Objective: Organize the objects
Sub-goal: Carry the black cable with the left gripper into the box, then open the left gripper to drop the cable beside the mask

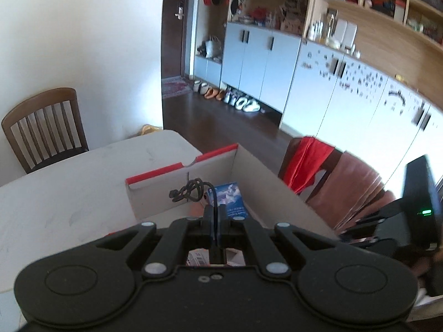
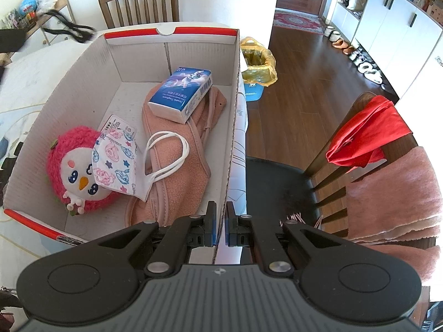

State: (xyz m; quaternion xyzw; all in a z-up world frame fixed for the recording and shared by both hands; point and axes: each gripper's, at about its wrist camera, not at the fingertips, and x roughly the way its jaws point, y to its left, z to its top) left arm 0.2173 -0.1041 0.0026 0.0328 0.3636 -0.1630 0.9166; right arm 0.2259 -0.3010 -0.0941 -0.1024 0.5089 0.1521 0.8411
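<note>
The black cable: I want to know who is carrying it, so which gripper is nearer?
Left. The left gripper is shut on the black cable above the box; the right gripper clamps the box's side wall.

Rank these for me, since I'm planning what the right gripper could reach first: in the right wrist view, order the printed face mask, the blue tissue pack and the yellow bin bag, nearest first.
From the right gripper:
1. Printed face mask, in the box, left of centre.
2. Blue tissue pack, deeper in the box, on the pink cloth.
3. Yellow bin bag, on the floor beyond the box's right wall.
</note>
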